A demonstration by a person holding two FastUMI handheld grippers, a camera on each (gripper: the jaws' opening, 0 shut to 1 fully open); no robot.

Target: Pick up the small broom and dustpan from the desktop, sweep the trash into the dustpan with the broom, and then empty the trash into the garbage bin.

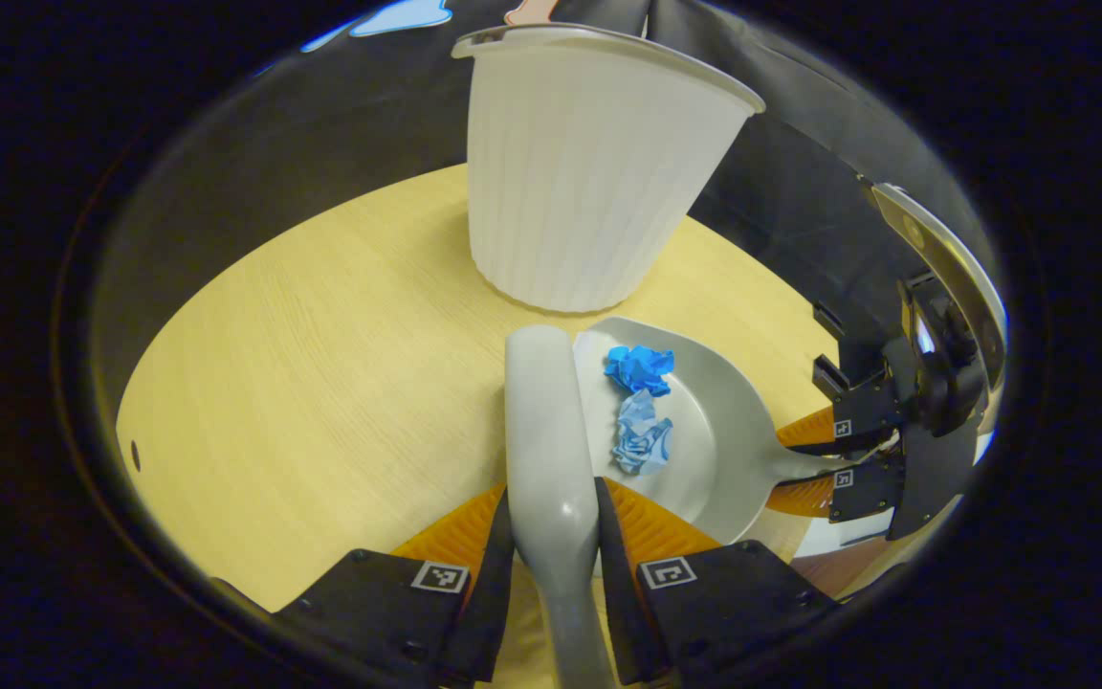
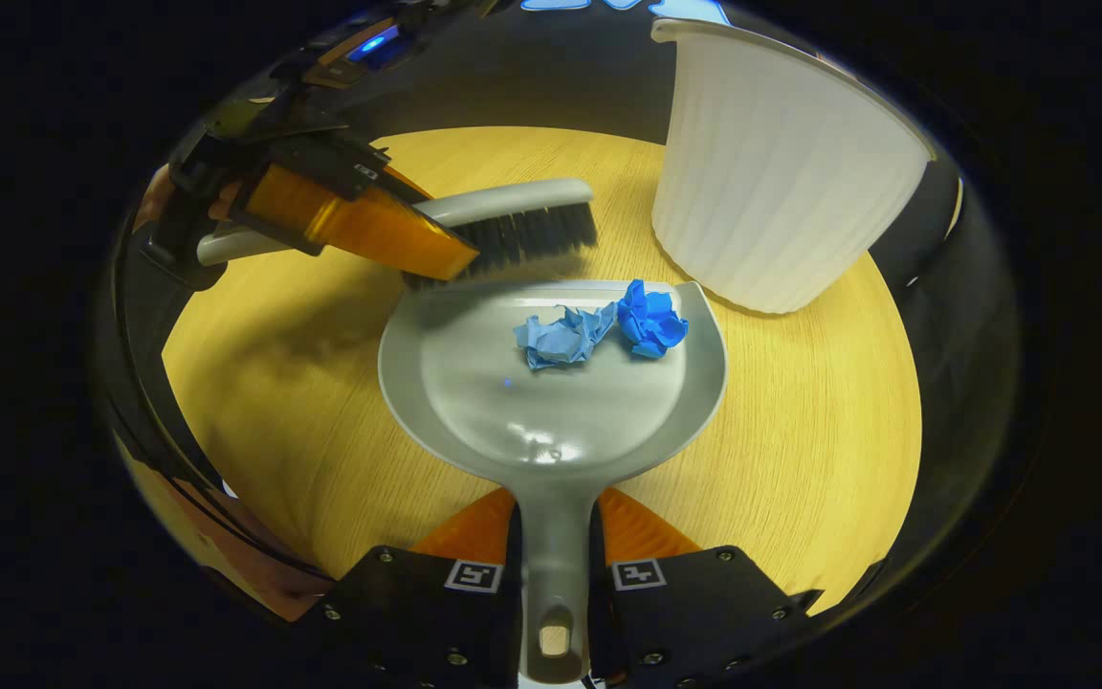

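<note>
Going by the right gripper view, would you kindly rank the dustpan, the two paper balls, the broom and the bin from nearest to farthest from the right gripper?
1. Dustpan: its handle sits in the right gripper.
2. Paper balls: side by side near the pan's front edge, too close to rank.
3. Broom: just past the front edge, left.
4. Bin: standing behind, right.

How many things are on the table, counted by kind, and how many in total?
Paper balls: 2 (dark blue, light blue), both in the dustpan
Dustpan: 1
Broom: 1
Bin: 1
Total: 5
</note>
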